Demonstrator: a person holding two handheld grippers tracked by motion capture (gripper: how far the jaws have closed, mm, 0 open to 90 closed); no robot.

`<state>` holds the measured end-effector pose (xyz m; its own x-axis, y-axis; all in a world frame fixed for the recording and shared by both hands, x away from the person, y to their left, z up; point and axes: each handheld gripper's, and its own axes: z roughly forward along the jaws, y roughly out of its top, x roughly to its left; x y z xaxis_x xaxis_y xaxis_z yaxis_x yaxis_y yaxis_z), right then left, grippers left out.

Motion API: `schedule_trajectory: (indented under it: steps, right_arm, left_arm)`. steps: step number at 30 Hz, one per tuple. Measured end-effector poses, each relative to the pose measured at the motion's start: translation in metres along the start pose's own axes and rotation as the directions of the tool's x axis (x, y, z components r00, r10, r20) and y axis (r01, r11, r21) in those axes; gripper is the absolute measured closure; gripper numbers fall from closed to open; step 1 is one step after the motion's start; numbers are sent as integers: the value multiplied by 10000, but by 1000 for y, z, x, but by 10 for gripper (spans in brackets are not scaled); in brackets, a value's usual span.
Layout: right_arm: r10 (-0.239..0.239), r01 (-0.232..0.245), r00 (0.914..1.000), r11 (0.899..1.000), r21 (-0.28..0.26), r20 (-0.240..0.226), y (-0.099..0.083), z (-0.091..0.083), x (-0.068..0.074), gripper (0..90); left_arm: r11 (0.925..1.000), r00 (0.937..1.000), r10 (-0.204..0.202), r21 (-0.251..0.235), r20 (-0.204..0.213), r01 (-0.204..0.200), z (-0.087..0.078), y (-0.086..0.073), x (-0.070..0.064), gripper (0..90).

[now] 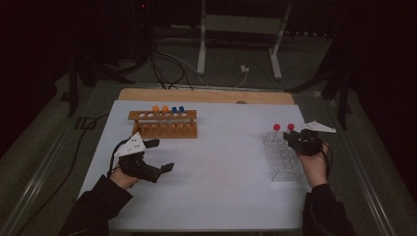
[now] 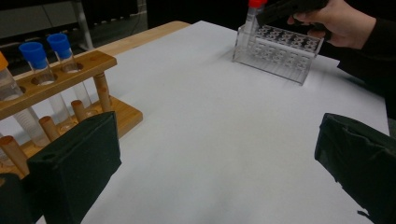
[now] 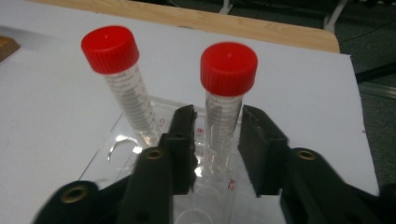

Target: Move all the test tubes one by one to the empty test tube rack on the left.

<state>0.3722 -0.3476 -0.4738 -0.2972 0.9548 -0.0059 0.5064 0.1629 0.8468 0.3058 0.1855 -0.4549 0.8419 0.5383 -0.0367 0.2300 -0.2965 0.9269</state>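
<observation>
A dim room with cables on the floor surrounds a tabletop (image 1: 206, 196) covered by a white sheet, its wooden edge showing at the far side.

At the right, a clear plastic rack (image 1: 282, 157) holds two red-capped tubes at its far end. Both stand upright, long axis vertical, caps up. The right tube (image 3: 225, 112) sits between the jaws of the right tongs (image 3: 217, 140); the jaws flank it closely on both sides, narrowly parted, and whether they actually press on the tube cannot be told. The left tube (image 3: 123, 88) stands just beside it in the neighbouring hole, leaning slightly as seen in the right gripper view. The person's right hand (image 1: 314, 164) reaches forward along the rack's right side, sleeve at the tabletop's near edge.

At the left, a wooden rack (image 1: 163, 124) carries two orange-capped tubes (image 1: 160, 109) and two blue-capped tubes (image 1: 178, 109), all upright in the top row of holes.

The left tongs (image 1: 162, 155) rest low over the sheet just in front of the wooden rack, jaws spread wide with nothing between them, the left hand (image 1: 123, 177) behind them.
</observation>
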Motion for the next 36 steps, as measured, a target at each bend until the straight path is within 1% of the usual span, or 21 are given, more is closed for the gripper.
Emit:
schedule_trajectory:
  steps: [1, 3, 6, 12, 16, 17, 18, 24, 26, 28, 31, 32, 34, 36]
  right_arm:
    - [-57, 58, 10000, 10000, -66, 67, 1, 0, 0, 723]
    - [-177, 178, 9997, 9998, -21, 196, 2, 1, 1, 746]
    - [-239, 238, 9995, 9997, 57, 224, 3, 1, 2, 753]
    - [-451, 456, 9985, 9988, -175, 310, 12, -8, 3, 755]
    - [-630, 643, 9975, 9972, -394, 331, 23, -20, 5, 755]
    - [-696, 711, 9970, 9965, -430, 353, 26, -24, 6, 755]
    - [-826, 845, 9958, 9952, -490, 404, 29, -29, 8, 755]
    - [-1141, 1174, 9924, 9901, -772, 452, 42, -54, 17, 755]
    - [-1284, 1311, 9910, 9878, -843, 367, 44, -62, 21, 755]
    - [-1308, 1318, 9913, 9874, -877, 169, 45, -71, 25, 755]
    - [-1456, 1437, 9893, 9850, -959, -135, 46, -82, 33, 755]
    - [-1540, 1508, 9878, 9835, -998, -250, 46, -85, 37, 755]
    - [-1684, 1623, 9843, 9813, -1034, -528, 45, -90, 46, 755]
    - [-1868, 1769, 9787, 9779, -1111, -854, 45, -93, 58, 755]
  left_arm:
    - [10000, 10000, 2, 16, -13, -1, 0, 0, 0, 12]
    - [10000, 10000, 13, 18, -6, -13, 0, -1, 0, 12]
    - [10000, 10000, 4, 19, 4, -4, 0, 0, 0, 12]
    - [9999, 10000, -51, 101, 78, 51, 1, -1, 0, 12]
    - [9999, 9999, -24, 107, 137, 23, 0, 1, 0, 12]
    - [9999, 9998, -54, 99, 205, 52, 0, 1, -1, 12]
    - [9999, 9997, -68, 110, 232, 65, 0, 1, -1, 12]
    - [9996, 9993, 31, 281, 382, -41, 2, 3, -4, 12]
    - [9996, 9990, 69, 276, 442, -81, 2, 4, -5, 12]
    - [9994, 9983, 115, 310, 569, -132, 2, 6, -6, 12]
    - [9995, 9988, 51, 324, 482, -66, 3, 10, -9, 12]
    - [9994, 9991, 68, 339, 424, -82, 4, 11, -11, 12]
    - [9992, 9986, 92, 391, 525, -113, 5, 14, -14, 12]
    - [9983, 9981, 93, 564, 604, -128, 7, 16, -16, 12]
